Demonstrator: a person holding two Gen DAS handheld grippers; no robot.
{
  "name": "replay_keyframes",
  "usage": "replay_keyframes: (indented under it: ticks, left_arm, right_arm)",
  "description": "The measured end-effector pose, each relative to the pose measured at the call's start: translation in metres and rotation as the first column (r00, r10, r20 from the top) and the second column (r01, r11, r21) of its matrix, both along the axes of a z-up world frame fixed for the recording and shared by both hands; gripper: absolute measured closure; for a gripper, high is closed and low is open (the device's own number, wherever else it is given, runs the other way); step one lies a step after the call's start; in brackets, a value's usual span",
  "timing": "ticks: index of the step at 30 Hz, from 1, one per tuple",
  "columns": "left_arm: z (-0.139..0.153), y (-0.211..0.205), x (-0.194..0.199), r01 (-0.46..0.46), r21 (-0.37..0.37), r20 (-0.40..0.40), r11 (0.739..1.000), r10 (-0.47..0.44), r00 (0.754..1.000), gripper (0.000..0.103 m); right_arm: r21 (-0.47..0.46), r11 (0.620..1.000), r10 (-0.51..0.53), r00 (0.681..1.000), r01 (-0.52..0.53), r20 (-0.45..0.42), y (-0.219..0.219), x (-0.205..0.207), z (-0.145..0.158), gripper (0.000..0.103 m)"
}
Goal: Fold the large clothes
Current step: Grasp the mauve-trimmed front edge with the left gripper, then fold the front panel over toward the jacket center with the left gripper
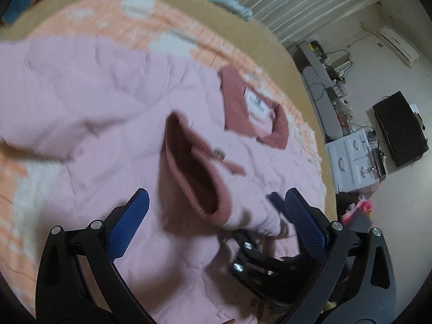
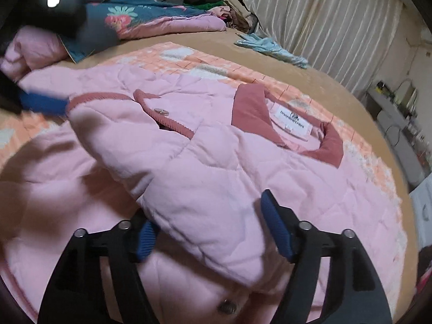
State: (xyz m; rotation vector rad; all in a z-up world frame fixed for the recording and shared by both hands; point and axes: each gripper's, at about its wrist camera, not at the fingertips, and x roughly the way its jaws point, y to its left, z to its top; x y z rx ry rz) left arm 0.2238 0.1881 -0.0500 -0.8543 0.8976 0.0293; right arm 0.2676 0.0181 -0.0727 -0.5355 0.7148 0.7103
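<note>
A pink quilted jacket (image 1: 108, 94) (image 2: 243, 175) with a rose collar (image 2: 251, 108) and a white label lies flat on a peach checked blanket (image 2: 216, 64). One sleeve is folded across the body. Its rose cuff (image 1: 194, 167) (image 2: 172, 125) gapes open, with a button beside it. My left gripper (image 1: 216, 216) is open; the cuff end lies between its blue pads, clear of both. In the right wrist view one blurred blue fingertip (image 2: 43, 104) of that gripper sits beside the cuff. My right gripper (image 2: 210, 232) is open astride the sleeve's upper part, and its black frame (image 1: 256, 259) shows under the sleeve.
The blanket lies on a tan bed (image 2: 189, 37). A floral quilt (image 2: 129, 13) and a folded pink item (image 2: 32, 48) sit at the far left, and a light blue cloth (image 2: 270, 47) lies near the curtains (image 2: 324, 21). White drawers (image 1: 353, 156) and a black box (image 1: 399, 127) stand right of the bed.
</note>
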Motion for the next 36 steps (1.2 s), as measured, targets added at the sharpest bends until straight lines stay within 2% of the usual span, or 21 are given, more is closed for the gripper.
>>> replay_keyframes:
  ticks: [6, 8, 9, 10, 12, 13, 15, 20, 23, 26, 29, 32, 36]
  left_arm:
    - [-0.039, -0.011, 0.007, 0.018, -0.140, -0.040, 0.990, -0.024, 0.999, 0.010]
    - [-0.041, -0.018, 0.010, 0.027, -0.087, -0.046, 0.996, -0.031, 0.998, 0.013]
    - [-0.040, -0.022, 0.011, 0.033, -0.059, -0.040, 0.998, -0.036, 0.999, 0.030]
    - [-0.041, -0.025, 0.012, 0.040, -0.055, -0.032, 0.998, -0.042, 0.999, 0.058]
    - [-0.040, -0.027, 0.014, 0.042, -0.040, -0.031, 0.998, -0.043, 0.999, 0.068]
    - [-0.036, -0.029, 0.016, 0.054, -0.004, -0.021, 0.999, -0.054, 0.998, 0.079]
    - [-0.020, -0.034, 0.019, 0.075, 0.088, 0.005, 0.993, -0.075, 0.997, 0.086]
    - [0.036, -0.040, 0.021, 0.079, 0.250, 0.116, 0.965, -0.111, 0.987, 0.089]
    - [0.048, -0.037, 0.026, 0.072, 0.315, 0.131, 0.946, -0.119, 0.984, 0.089]
    - [0.034, -0.029, 0.030, 0.075, 0.355, 0.080, 0.932, -0.111, 0.991, 0.089]
    - [0.000, -0.019, 0.029, 0.074, 0.377, -0.011, 0.923, -0.076, 0.997, 0.090]
    - [-0.020, -0.015, 0.023, 0.077, 0.353, -0.047, 0.932, -0.064, 0.997, 0.090]
    - [-0.029, -0.022, 0.018, 0.102, 0.395, -0.068, 0.913, -0.082, 0.994, 0.090]
  right_arm:
    - [0.075, 0.997, -0.022, 0.998, 0.027, -0.065, -0.047, -0.006, 0.018, 0.019]
    - [0.102, 0.993, -0.049, 0.995, 0.057, -0.087, -0.067, -0.004, 0.024, 0.018]
    - [0.113, 0.991, -0.062, 0.994, 0.073, -0.093, -0.077, -0.003, 0.027, 0.018]
    - [0.121, 0.988, -0.082, 0.992, 0.093, -0.097, -0.086, -0.002, 0.029, 0.018]
    - [0.138, 0.979, -0.135, 0.984, 0.150, -0.113, -0.112, 0.004, 0.034, 0.017]
    - [0.140, 0.976, -0.151, 0.982, 0.167, -0.116, -0.119, 0.006, 0.034, 0.017]
    - [0.144, 0.965, -0.205, 0.972, 0.221, -0.117, -0.142, 0.012, 0.036, 0.016]
    - [0.192, 0.909, -0.348, 0.928, 0.369, -0.136, -0.197, 0.035, 0.038, 0.016]
    - [0.226, 0.871, -0.408, 0.898, 0.436, -0.163, -0.219, 0.049, 0.037, 0.016]
    - [0.233, 0.856, -0.430, 0.886, 0.461, -0.176, -0.226, 0.058, 0.037, 0.016]
    - [0.227, 0.862, -0.421, 0.890, 0.453, -0.175, -0.221, 0.065, 0.039, 0.016]
    - [0.214, 0.869, -0.407, 0.890, 0.447, -0.205, -0.211, 0.074, 0.036, 0.015]
    - [0.163, 0.892, -0.384, 0.897, 0.421, -0.219, -0.192, 0.084, 0.026, 0.014]
